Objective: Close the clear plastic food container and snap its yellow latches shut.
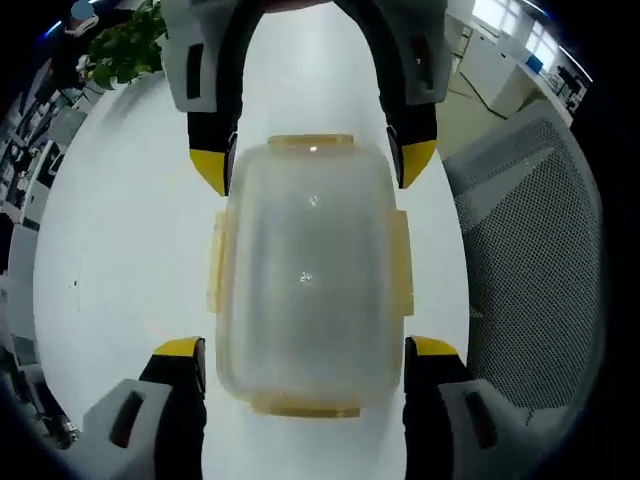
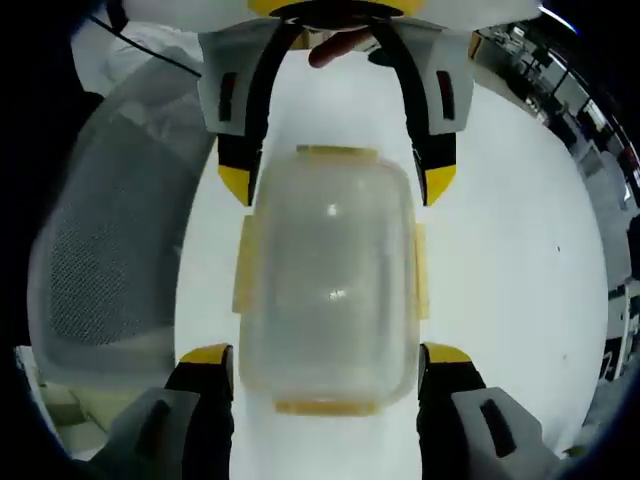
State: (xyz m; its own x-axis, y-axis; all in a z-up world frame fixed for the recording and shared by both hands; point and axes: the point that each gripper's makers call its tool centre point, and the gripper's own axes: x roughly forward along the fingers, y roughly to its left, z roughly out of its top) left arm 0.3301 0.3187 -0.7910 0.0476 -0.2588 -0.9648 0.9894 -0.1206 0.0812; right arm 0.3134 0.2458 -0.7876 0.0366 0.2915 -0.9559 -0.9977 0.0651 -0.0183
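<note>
The clear plastic container lies on the white table with its lid on. Yellow latches show at both ends and along both long sides, and the side ones stick out a little. My left gripper is open, its yellow-tipped jaws straddling the container's near end. My right gripper faces it from the far end, also open across the container. In the right gripper view the container sits between my right gripper and the left gripper.
A grey mesh office chair stands close beside the table, also seen as the chair. A green plant sits at the table's far edge. A hand shows behind the left gripper. Office desks lie beyond.
</note>
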